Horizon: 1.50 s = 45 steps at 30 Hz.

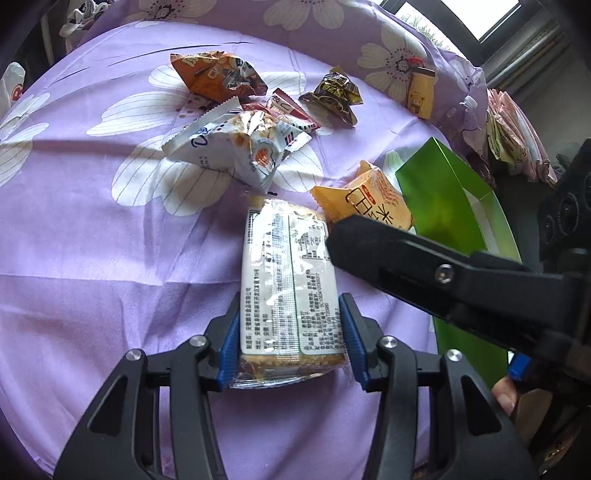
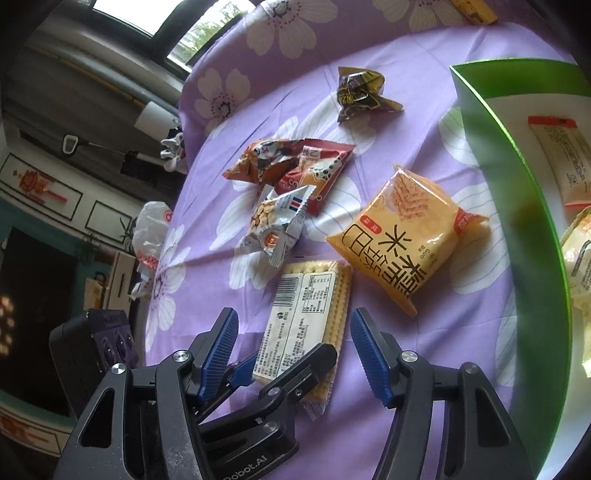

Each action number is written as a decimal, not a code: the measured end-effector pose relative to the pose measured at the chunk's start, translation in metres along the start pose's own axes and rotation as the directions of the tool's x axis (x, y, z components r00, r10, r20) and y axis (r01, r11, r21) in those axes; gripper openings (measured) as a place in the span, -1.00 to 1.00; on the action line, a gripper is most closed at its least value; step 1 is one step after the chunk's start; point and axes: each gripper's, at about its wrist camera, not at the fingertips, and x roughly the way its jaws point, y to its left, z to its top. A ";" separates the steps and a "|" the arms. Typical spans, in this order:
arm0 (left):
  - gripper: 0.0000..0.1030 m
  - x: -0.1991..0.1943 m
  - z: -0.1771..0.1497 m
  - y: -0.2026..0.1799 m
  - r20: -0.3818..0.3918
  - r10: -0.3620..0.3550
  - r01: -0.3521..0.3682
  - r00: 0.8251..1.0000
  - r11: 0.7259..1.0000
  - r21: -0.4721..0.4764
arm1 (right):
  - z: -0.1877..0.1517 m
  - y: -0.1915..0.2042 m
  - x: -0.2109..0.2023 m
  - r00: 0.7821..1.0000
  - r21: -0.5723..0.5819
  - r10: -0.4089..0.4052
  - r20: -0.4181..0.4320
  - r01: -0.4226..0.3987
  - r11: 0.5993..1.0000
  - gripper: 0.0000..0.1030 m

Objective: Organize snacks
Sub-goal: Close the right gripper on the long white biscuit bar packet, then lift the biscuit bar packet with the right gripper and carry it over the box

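Left wrist view: the left gripper (image 1: 291, 332) is clenched on a cracker pack (image 1: 288, 280) at lower centre, its blue pads pressing both long sides, the pack lying on the purple cloth (image 1: 92, 240). The right gripper (image 2: 293, 350) hangs released over the same pack in the right wrist view, pads clear of it. A yellow packet (image 2: 402, 236) lies centre right, just beside the green box (image 2: 517, 192) at the right edge.

Soft daylight is admitted through a window (image 2: 147, 22), and only faint shadows are cast. Glare is seen on the foil wrappers (image 1: 255, 147). Strong fisheye bending and dark vignetting are shown at the edges.
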 end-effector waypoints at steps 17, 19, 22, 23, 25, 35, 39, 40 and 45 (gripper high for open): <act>-0.47 -0.009 -0.003 0.025 0.026 -0.087 0.088 0.996 0.996 -0.033 | -0.007 0.000 0.034 0.995 0.004 -0.075 -0.066 0.075 0.997 0.08; -0.47 -0.011 -0.004 0.024 0.036 -0.082 0.082 0.996 0.996 -0.016 | -0.009 0.002 0.035 0.994 -0.012 -0.092 -0.060 0.091 0.996 0.08; -0.52 -0.016 -0.006 0.022 0.052 -0.089 0.089 0.995 0.996 0.001 | -0.010 0.004 0.036 0.994 -0.020 -0.104 -0.042 0.103 0.994 0.09; -0.53 -0.017 -0.006 0.022 0.056 -0.095 0.095 0.994 0.995 0.003 | -0.011 0.005 0.035 0.994 -0.021 -0.108 -0.032 0.108 0.994 0.09; -0.53 -0.021 -0.006 0.021 0.065 -0.103 0.102 0.993 0.995 0.008 | -0.011 0.009 0.032 0.992 -0.026 -0.125 -0.016 0.125 0.992 0.09; -0.55 -0.048 -0.005 0.004 0.167 -0.094 0.079 0.982 0.992 0.094 | -0.013 0.028 0.005 0.991 -0.075 -0.110 0.080 0.116 0.990 0.09; -0.56 -0.060 -0.004 -0.003 0.207 -0.109 0.085 0.972 0.989 0.123 | -0.015 0.039 -0.009 0.985 -0.096 -0.107 0.133 0.120 0.988 0.09; -0.56 -0.062 -0.004 -0.005 0.215 -0.116 0.089 0.970 0.987 0.130 | -0.015 0.040 -0.013 0.984 -0.098 -0.106 0.145 0.121 0.988 0.09; -0.56 -0.074 0.000 -0.015 0.239 -0.174 0.138 0.955 0.978 0.159 | -0.017 0.048 -0.037 0.969 -0.110 -0.113 0.222 0.140 0.984 0.09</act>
